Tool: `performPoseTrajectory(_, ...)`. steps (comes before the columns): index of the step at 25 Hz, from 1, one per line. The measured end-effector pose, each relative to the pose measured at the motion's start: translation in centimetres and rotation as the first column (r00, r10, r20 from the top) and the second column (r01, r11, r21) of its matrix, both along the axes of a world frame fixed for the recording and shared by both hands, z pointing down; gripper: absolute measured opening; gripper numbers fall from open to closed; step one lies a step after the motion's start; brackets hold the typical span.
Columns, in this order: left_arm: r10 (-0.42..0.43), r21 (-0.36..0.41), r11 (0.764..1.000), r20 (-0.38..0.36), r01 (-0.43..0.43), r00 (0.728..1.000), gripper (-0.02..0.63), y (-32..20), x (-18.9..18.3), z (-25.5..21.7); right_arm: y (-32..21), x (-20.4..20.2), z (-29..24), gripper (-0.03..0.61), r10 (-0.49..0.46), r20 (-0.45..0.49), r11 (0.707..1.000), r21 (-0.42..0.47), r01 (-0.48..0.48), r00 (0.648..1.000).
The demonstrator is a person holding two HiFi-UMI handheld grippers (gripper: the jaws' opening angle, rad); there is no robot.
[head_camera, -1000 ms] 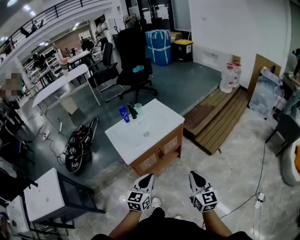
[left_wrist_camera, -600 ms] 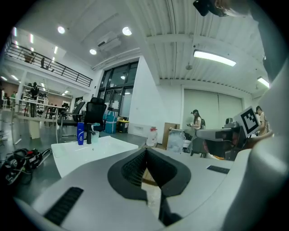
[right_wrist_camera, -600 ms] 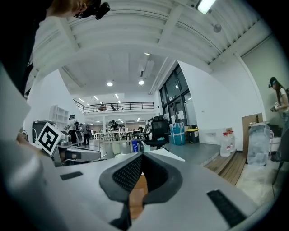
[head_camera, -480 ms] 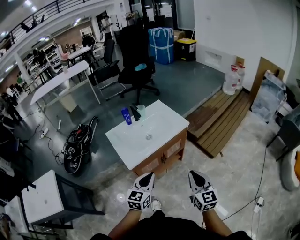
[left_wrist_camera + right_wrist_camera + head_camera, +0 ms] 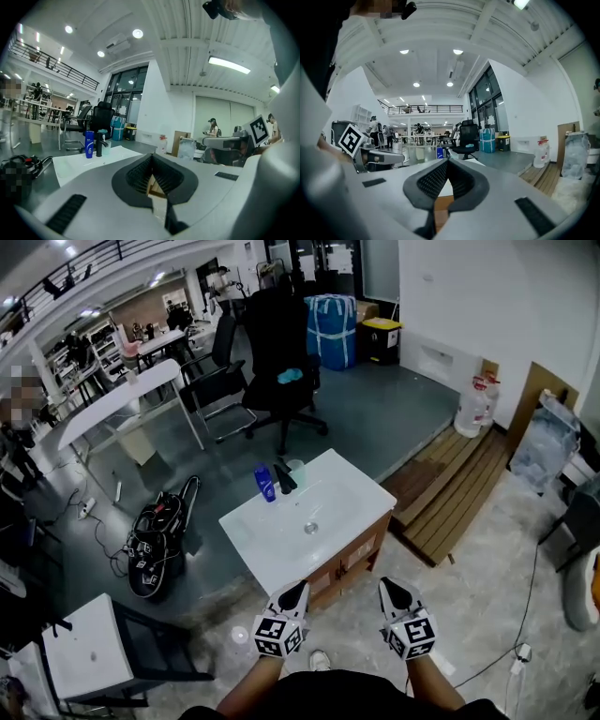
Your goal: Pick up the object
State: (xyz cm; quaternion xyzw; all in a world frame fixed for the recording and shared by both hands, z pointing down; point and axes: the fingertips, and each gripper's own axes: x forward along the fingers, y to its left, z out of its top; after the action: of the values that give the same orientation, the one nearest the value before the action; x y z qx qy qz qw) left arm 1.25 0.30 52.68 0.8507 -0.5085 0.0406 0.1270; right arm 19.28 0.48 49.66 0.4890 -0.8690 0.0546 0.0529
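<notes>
The blue bottle (image 5: pixel 265 483) is noted standing upright at the 10 o'clock corner of a white countertop (image 5: pixel 347 488), well apart from both grippers. Just beside it at 3 o'clock a black faucet (image 5: pixel 283 477) is recorded, then a pale translucent cup (image 5: pixel 297 471). The countertop is smooth and glossy, rectangular, with a shallow basin and a round metal drain (image 5: pixel 310 528); it is carried on a brown wooden cabinet (image 5: pixel 352 554). The basin, drain and cabinet doors are seen only in the head view. In the left gripper view the blue bottle (image 5: pixel 89 144) is seen side-on as a slim flat-topped cylinder with a pale label, beside the faucet (image 5: pixel 99 145) and cup (image 5: pixel 104 140). In the right gripper view only a blue sliver of the bottle (image 5: pixel 439 153) shows above the jaw. The left gripper (image 5: pixel 298 590) and right gripper (image 5: pixel 386 586) are held at 6 o'clock of the cabinet. The ribbed black pads of the left gripper (image 5: pixel 152 164) are closed tip to tip on nothing; those of the right gripper (image 5: pixel 446 166) are likewise clenched and empty. A black office chair (image 5: pixel 281 352) stands at 12 o'clock of the bottle, and a slatted wooden platform (image 5: pixel 450 493) lies at 3 o'clock of the cabinet.
</notes>
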Motion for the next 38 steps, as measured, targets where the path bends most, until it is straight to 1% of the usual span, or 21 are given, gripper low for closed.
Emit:
performPoseTrajectory(8,-0.002,0.011,1.000,-0.004,0.002,1.000,0.020,-3.3,-4.4,0.2,-3.2,-4.2,0.2,0.018,0.013,-0.011,1.000,-0.009,-0.014,1.000)
performPoseTrajectory(15,-0.046,-0.006,0.999,-0.012,0.046,0.999,0.020,-5.0,-7.2,1.1,-5.8,-6.7,0.3,0.018,-0.001,-0.022,1.000,-0.004,0.001,1.000)
performPoseTrajectory(21,-0.086,-0.013,0.996,0.010,0.086,0.996,0.020,-6.8,-9.1,1.6,-9.0,-8.6,0.9,0.018,-0.040,-0.009,0.999,-0.013,0.040,0.999)
performPoseTrajectory(24,-0.119,-0.013,0.993,0.001,0.119,0.993,0.020,-8.3,-10.0,1.3,-11.5,-9.5,1.0,0.018,-0.071,0.003,0.997,-0.013,0.071,0.997)
performPoseTrajectory(26,-0.144,0.002,0.989,-0.013,0.145,0.989,0.020,-9.6,-10.5,0.7,-13.4,-10.3,0.9,0.018,-0.104,0.008,0.995,-0.008,0.104,0.995)
performPoseTrajectory(29,-0.188,0.021,0.982,-0.003,0.188,0.982,0.020,-11.7,-11.5,-0.1,-16.4,-12.0,0.8,0.018,-0.155,0.014,0.988,-0.001,0.155,0.988)
performPoseTrajectory(33,-0.240,0.020,0.971,0.009,0.240,0.971,0.020,-14.1,-12.5,-0.2,-19.7,-13.7,0.6,0.018,-0.223,0.019,0.975,0.003,0.223,0.975)
performPoseTrajectory(38,-0.315,0.016,0.949,0.007,0.314,0.949,0.020,-16.5,-13.8,-0.6,-23.3,-15.5,1.0,0.018,-0.304,0.012,0.953,-0.015,0.304,0.953)
